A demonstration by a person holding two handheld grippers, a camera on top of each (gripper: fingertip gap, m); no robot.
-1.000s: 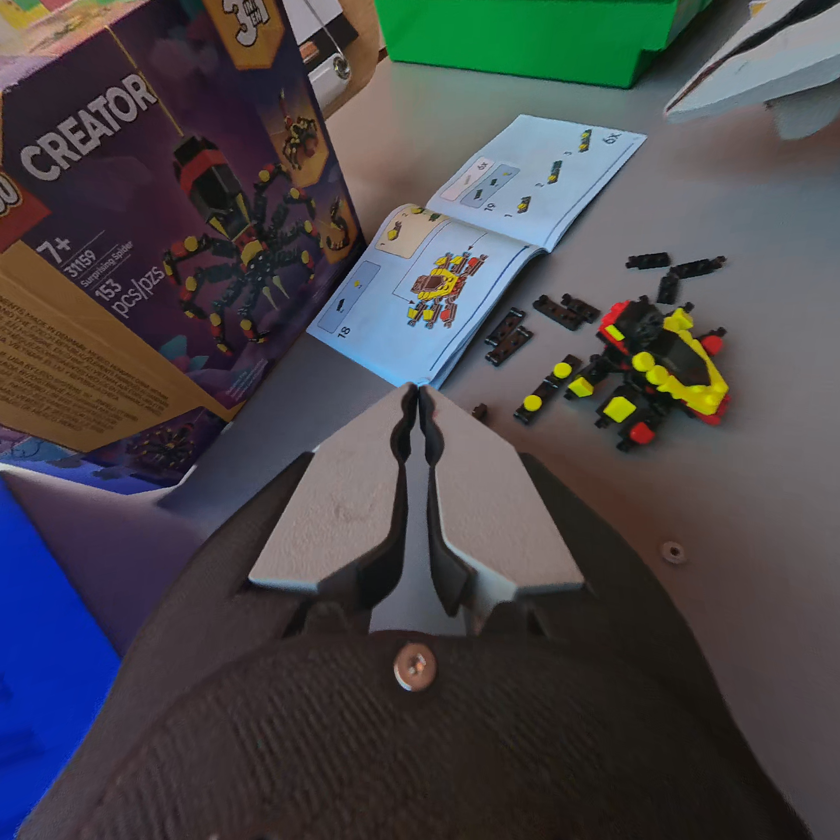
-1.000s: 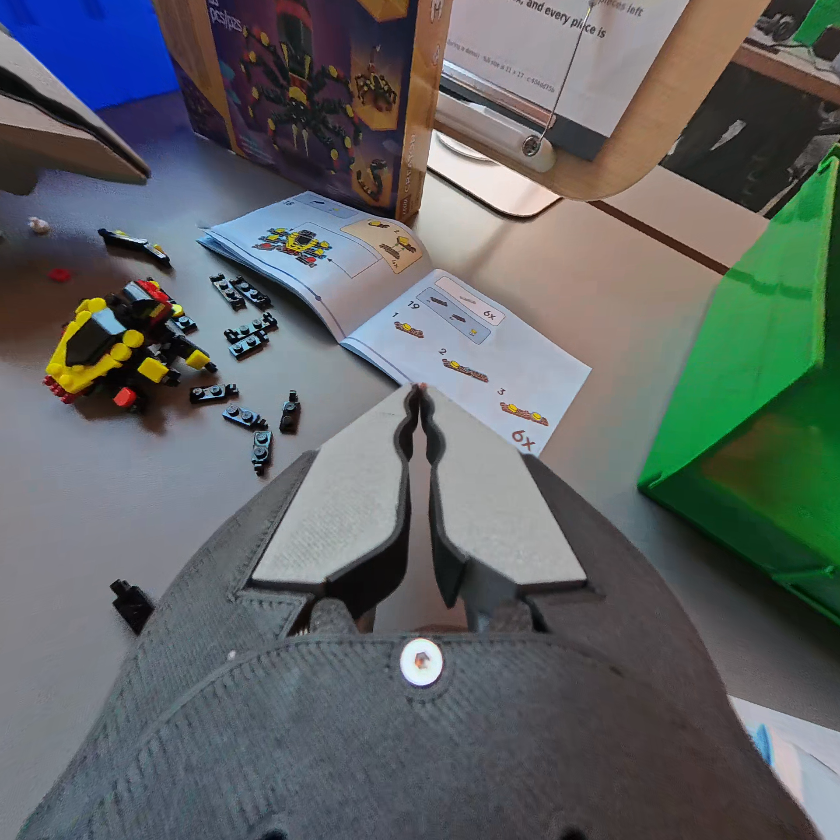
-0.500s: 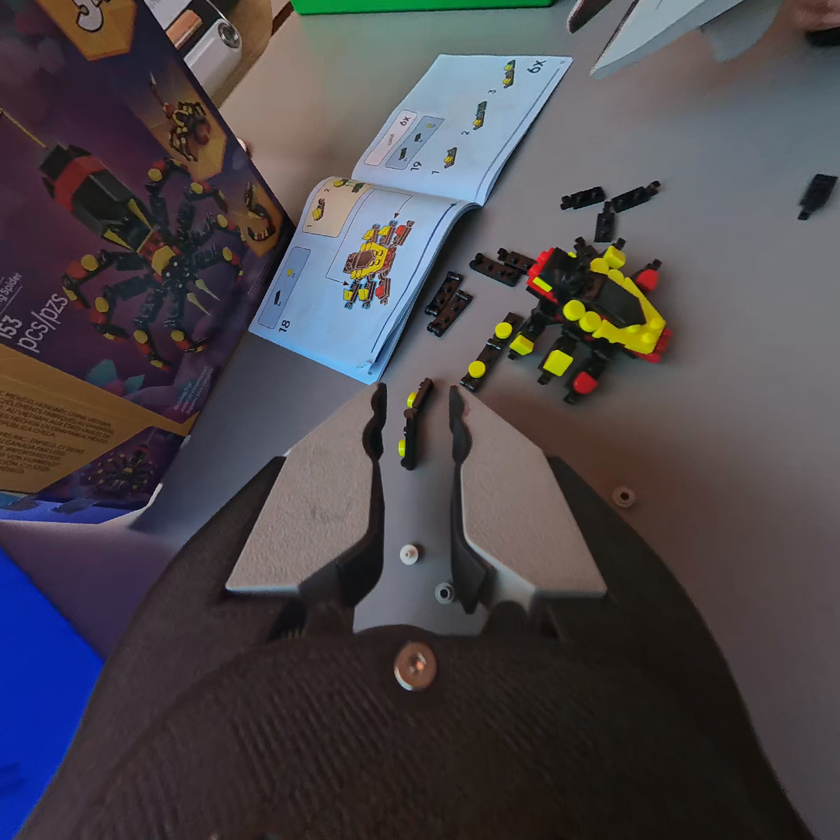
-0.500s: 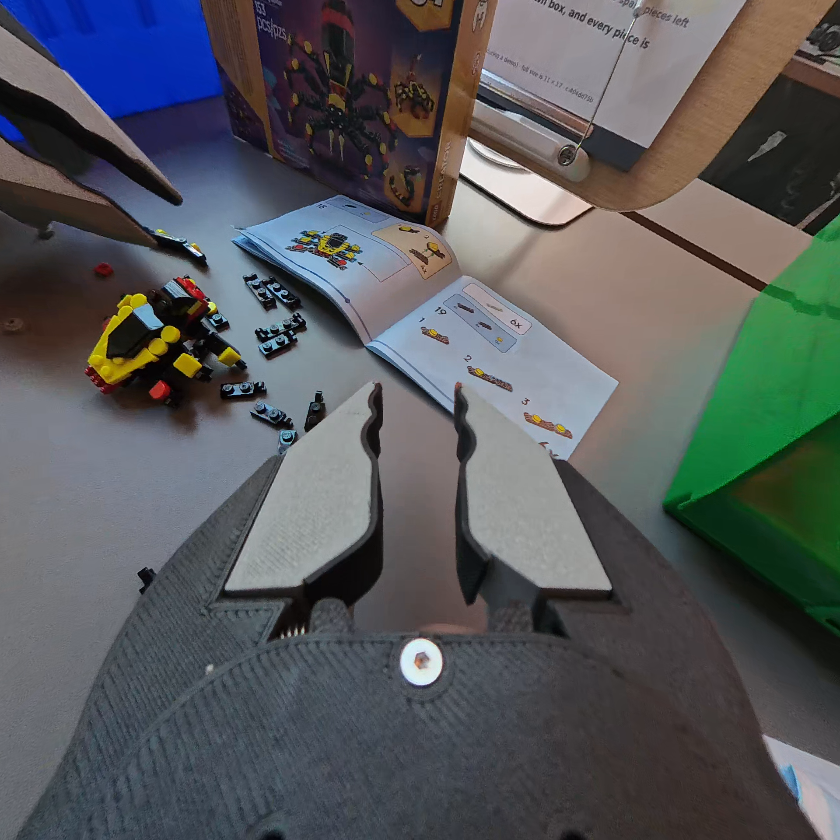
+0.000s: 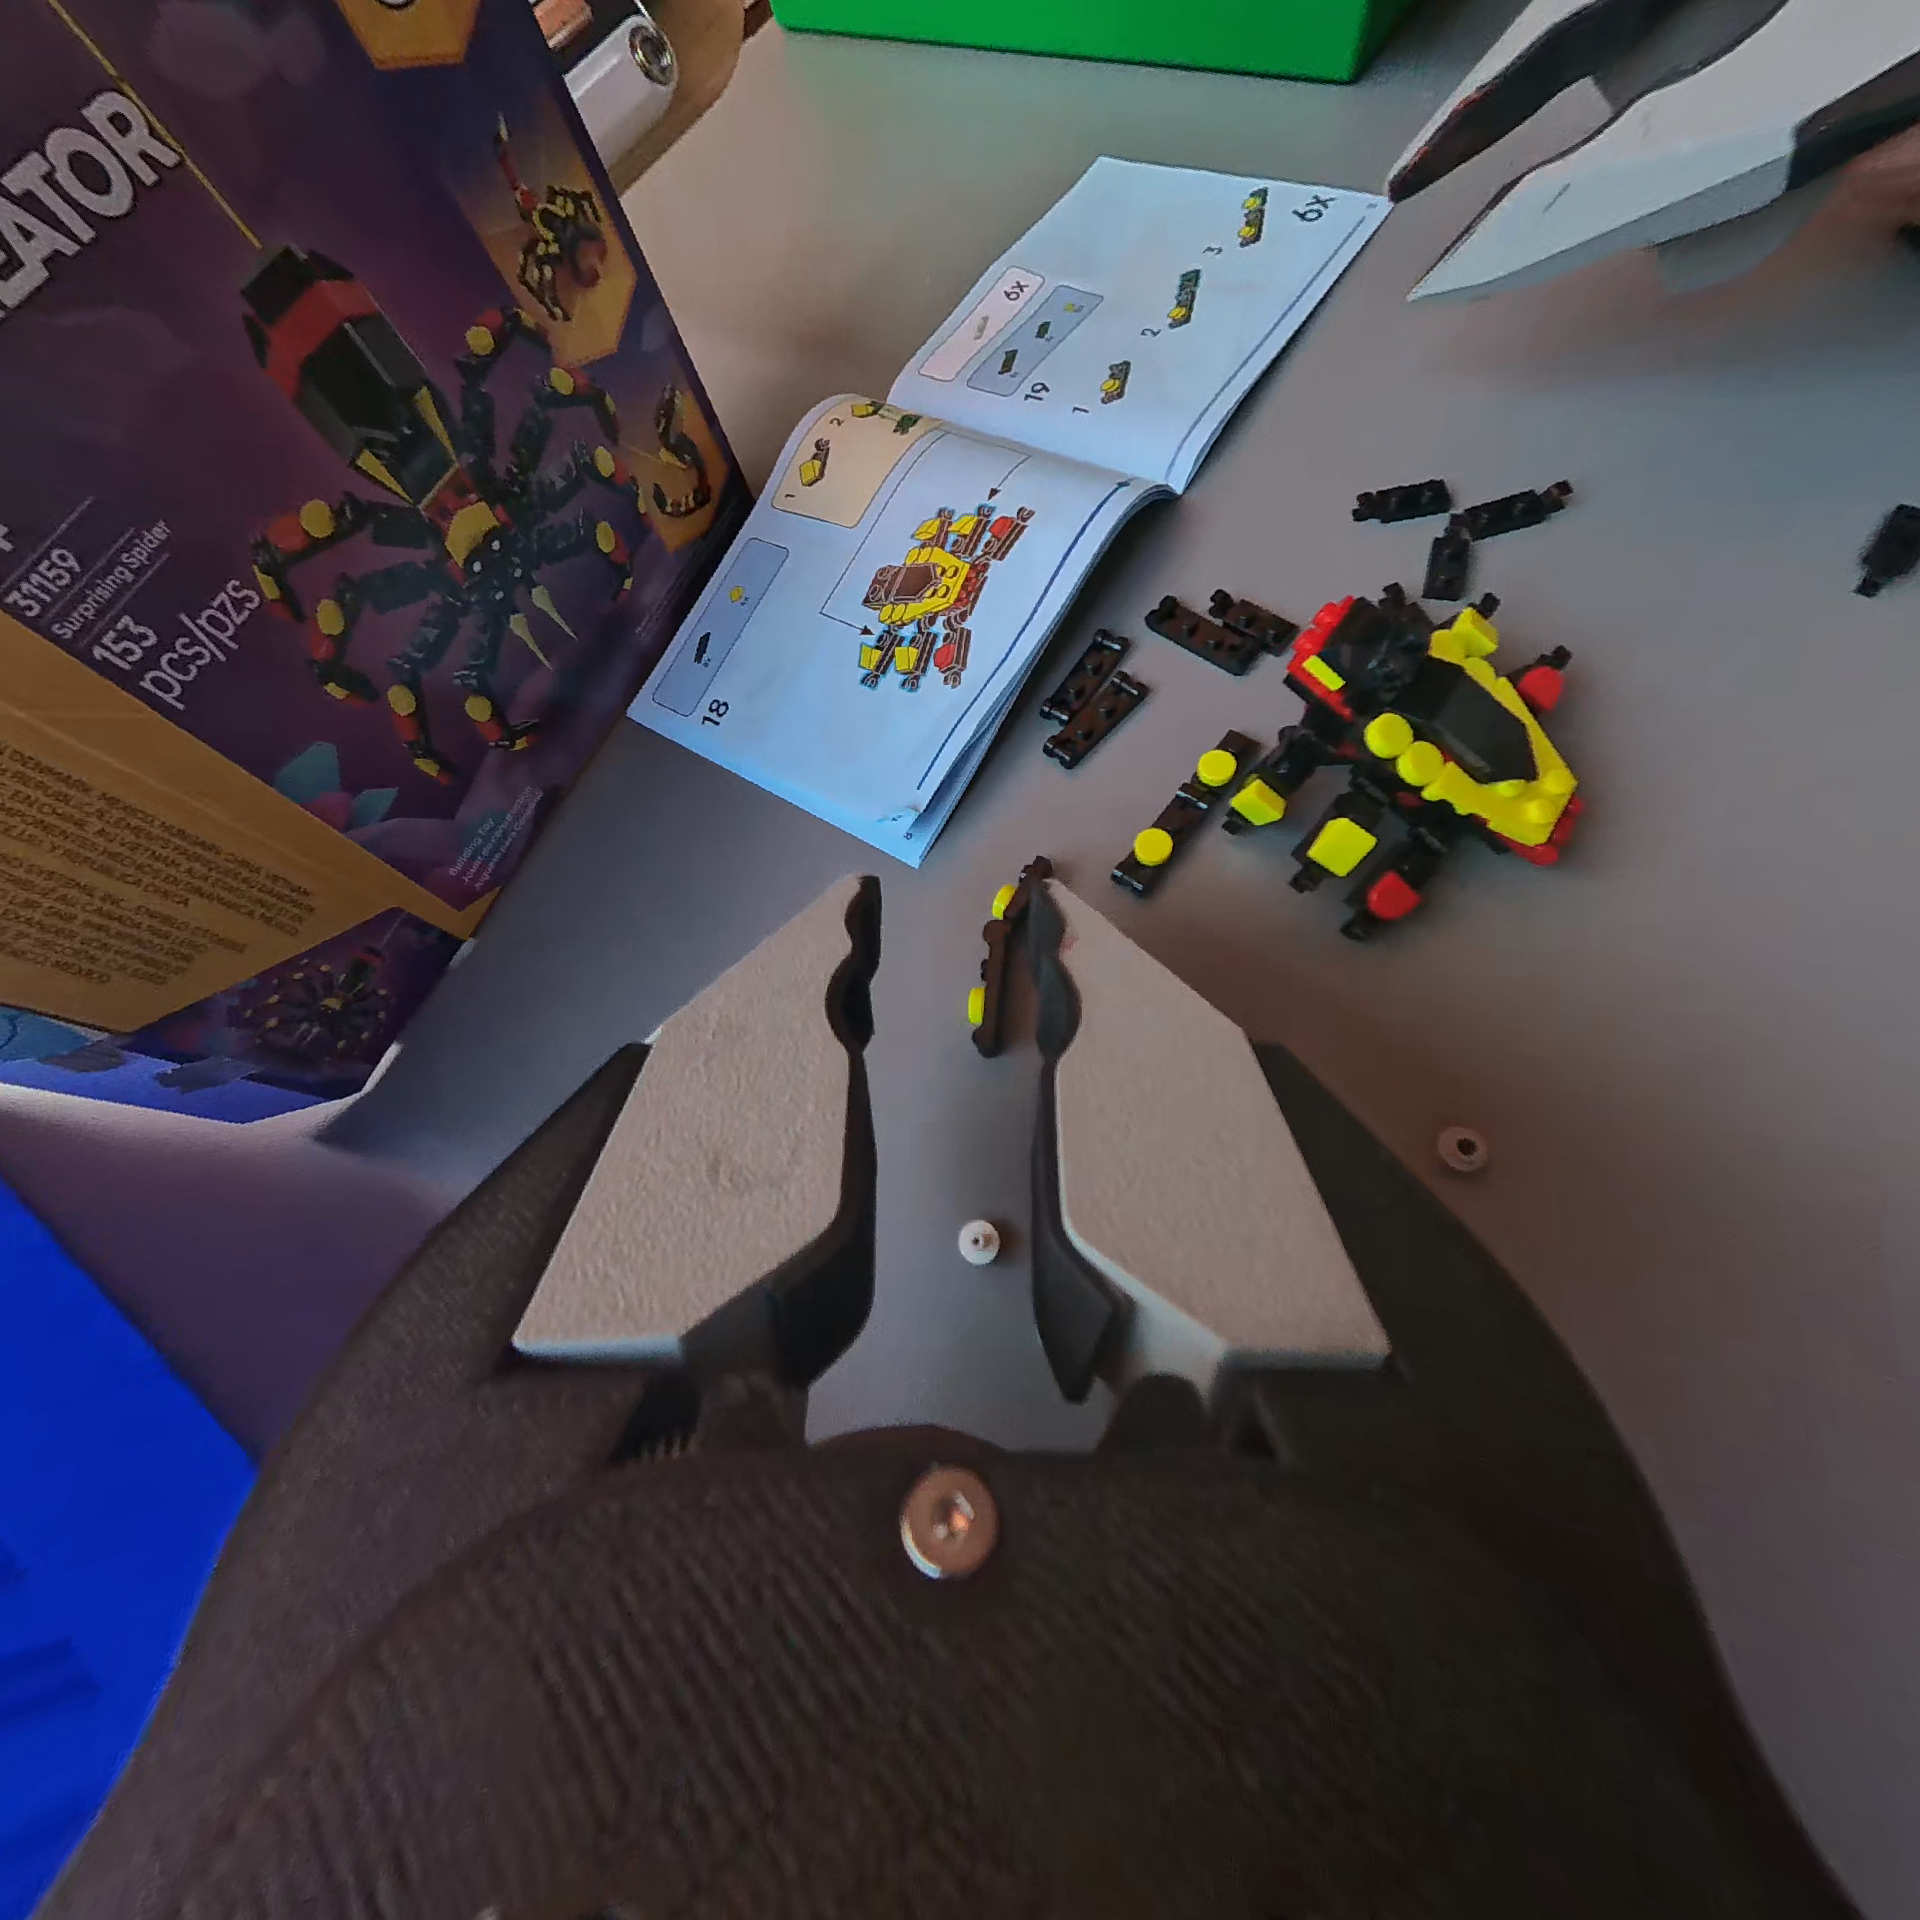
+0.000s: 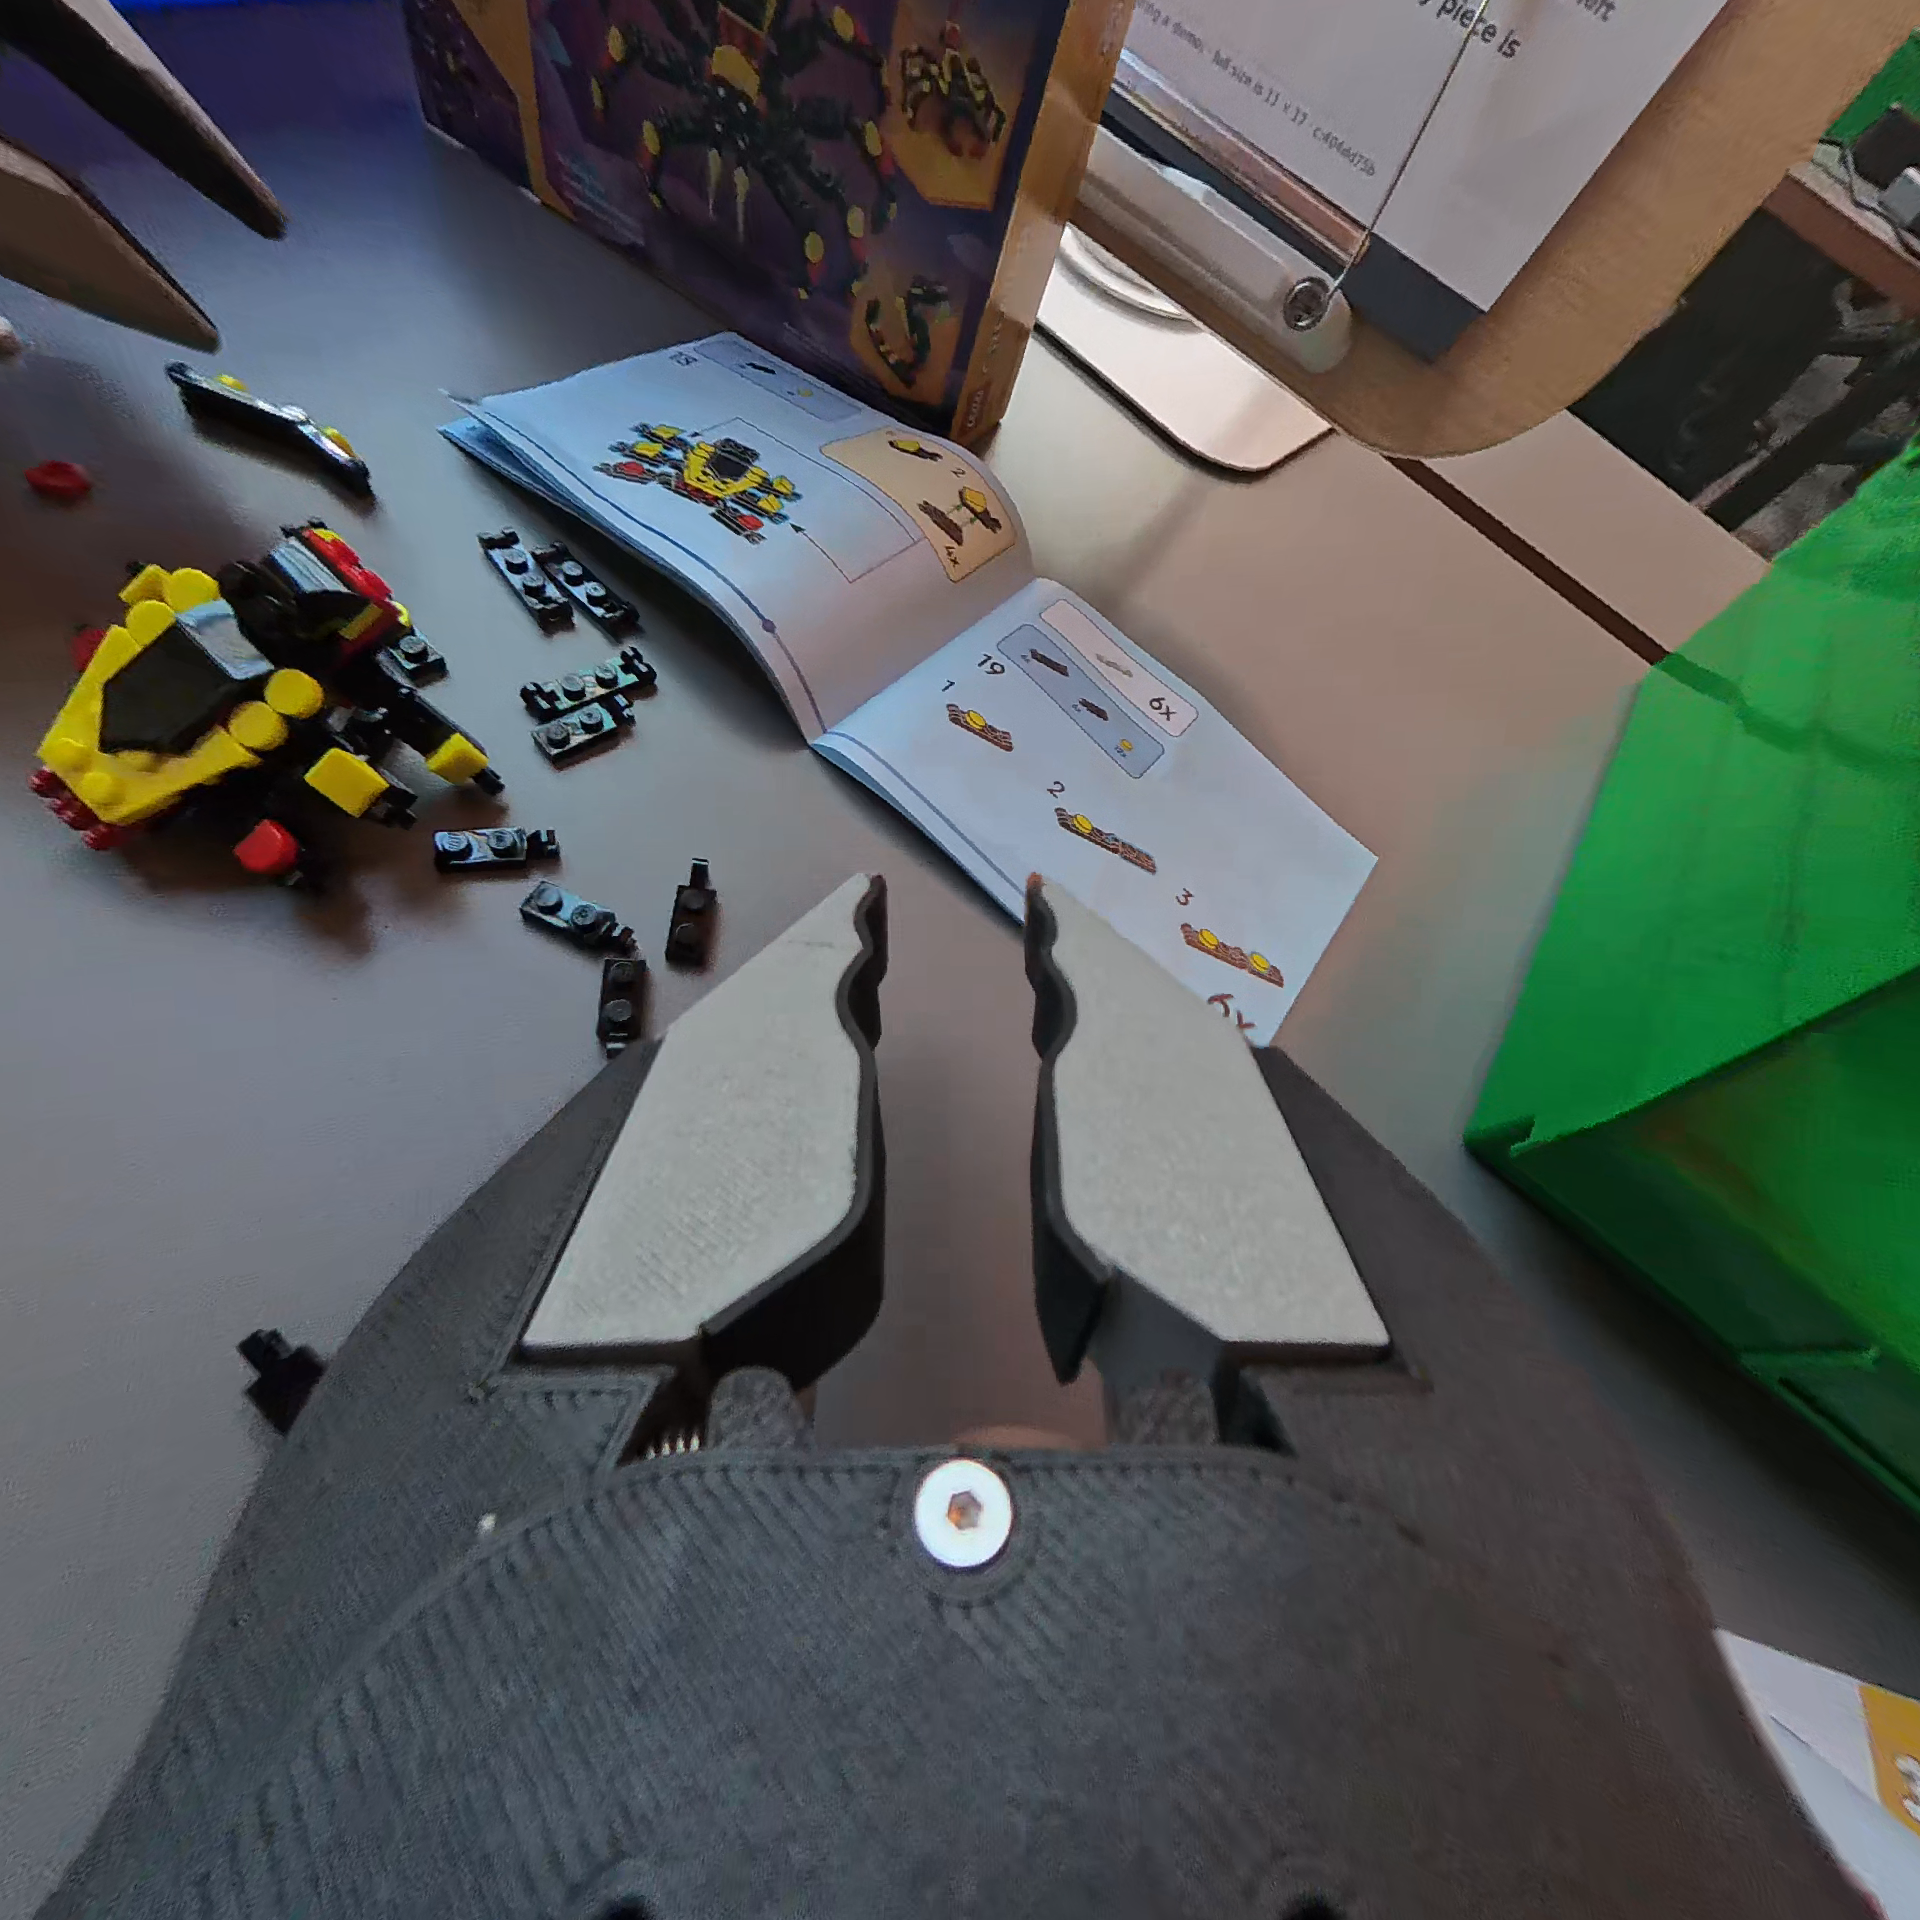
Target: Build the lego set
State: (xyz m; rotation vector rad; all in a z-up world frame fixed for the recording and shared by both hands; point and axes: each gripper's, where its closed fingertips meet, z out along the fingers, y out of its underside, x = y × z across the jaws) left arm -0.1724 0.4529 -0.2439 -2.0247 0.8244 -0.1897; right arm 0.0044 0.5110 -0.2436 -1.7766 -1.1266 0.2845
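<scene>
- Both grippers, shut a second ago, are now seen parted: the left gripper (image 5: 951,904) has been opened moderately wide, and a black leg strip (image 5: 1000,971) with yellow studs, formerly hidden between its fingers, is now exposed, lying against the inner face of the right-hand finger; whether it is resting on the table (image 5: 1558,1351) or clinging to the pad cannot be told.
- The right gripper (image 6: 954,899) is likewise held moderately open, and nothing is held in it.
- The spider body (image 5: 1434,738), yellow, black and red, is found on the table just right of the manual (image 5: 935,623); a second studded strip (image 5: 1184,805) lies against its near-left side.
- Loose black plates (image 5: 1096,696) are scattered between the manual and the body, with more (image 5: 1455,520) beyond the body.
- The box (image 5: 312,520) stands left of the manual.
- The strip is judged very light, rigid and smooth, so it is likely to skid or flip if nudged.
- A hold is best taken across its long narrow sides at mid-length, so that the studs are left clear for pressing on.
- Its hinged joints are judged prone to fold or pop apart under a hard squeeze.
- The body is judged fragile at its leg stubs, and is better braced by its solid yellow hull.
</scene>
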